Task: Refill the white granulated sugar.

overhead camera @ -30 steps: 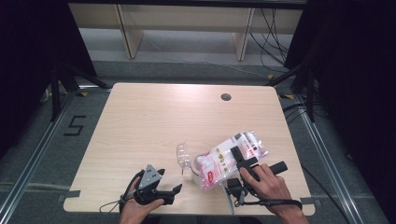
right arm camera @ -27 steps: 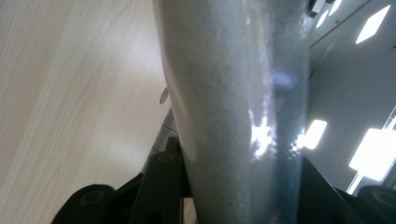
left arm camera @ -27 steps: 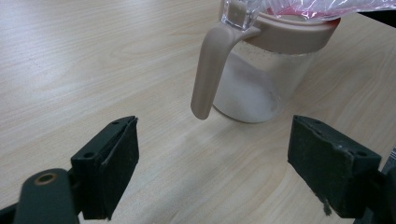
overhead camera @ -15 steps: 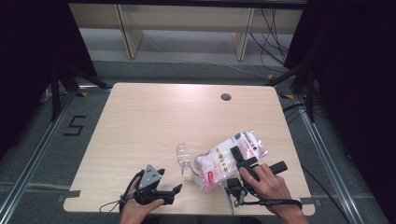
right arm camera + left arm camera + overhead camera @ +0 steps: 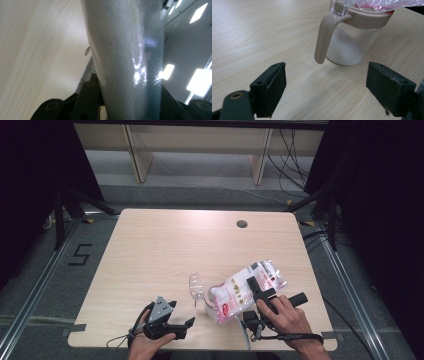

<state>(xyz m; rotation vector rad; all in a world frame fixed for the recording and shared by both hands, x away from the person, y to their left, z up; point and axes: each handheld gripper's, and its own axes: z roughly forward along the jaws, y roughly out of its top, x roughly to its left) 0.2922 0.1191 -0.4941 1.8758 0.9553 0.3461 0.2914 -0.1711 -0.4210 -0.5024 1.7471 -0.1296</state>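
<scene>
White powder is packed in a clear plastic bag (image 5: 245, 287) with pink print, which is held tilted over a jug (image 5: 209, 296). The bag's long axis is seen in the high view to run from its upper end, toward the table's far right, down to its lower end, which points at the jug's mouth toward the near left. In the right gripper view the bag (image 5: 125, 60) is shown rising straight up between the black jaws and away from them, its powder pressed against the film. The right gripper (image 5: 261, 292) is closed on the bag, the jaws held apart only by the bag's thickness. The jug (image 5: 352, 42) is clear, with a beige rim and a beige handle that hangs down toward the left gripper's fingers; white powder lies heaped inside it, and its lid (image 5: 195, 287) stands open on the left. The left gripper (image 5: 172, 320) rests low at the table's near edge, its jaws spread wide with nothing between them, the jug standing just ahead of the pads (image 5: 274, 87). Everything sits on a pale wooden table (image 5: 165, 245).
</scene>
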